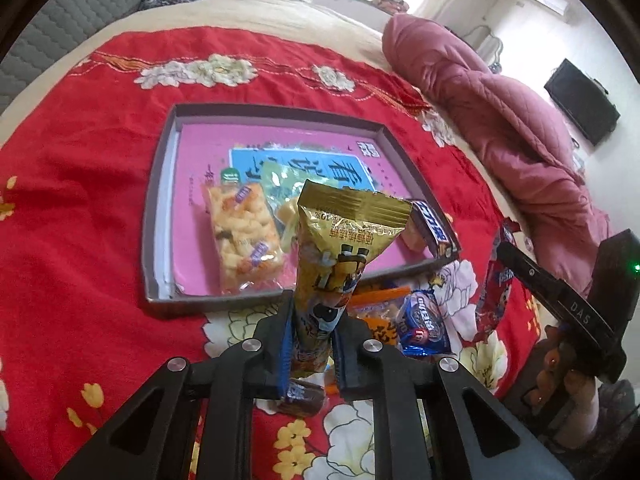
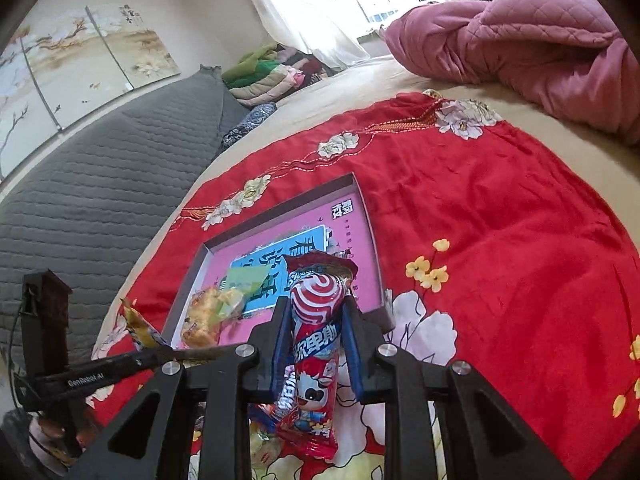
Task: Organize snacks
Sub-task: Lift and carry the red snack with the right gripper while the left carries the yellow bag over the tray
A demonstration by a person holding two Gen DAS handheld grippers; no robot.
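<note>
Over tray (image 1: 160,216) — tongs (image 1: 312,320) grip snacks.

Left wrist view: mounted behind the fingers (image 1: 284,344), aimed steeply down and forward, close above the red cloth (image 1: 80,200) on the bed. Right wrist view: same mounting, shallower tilt, from further right. Both share the shallow box (image 1: 160,184) (image 2: 366,220), and each catches the other gripper at its edge.
</note>
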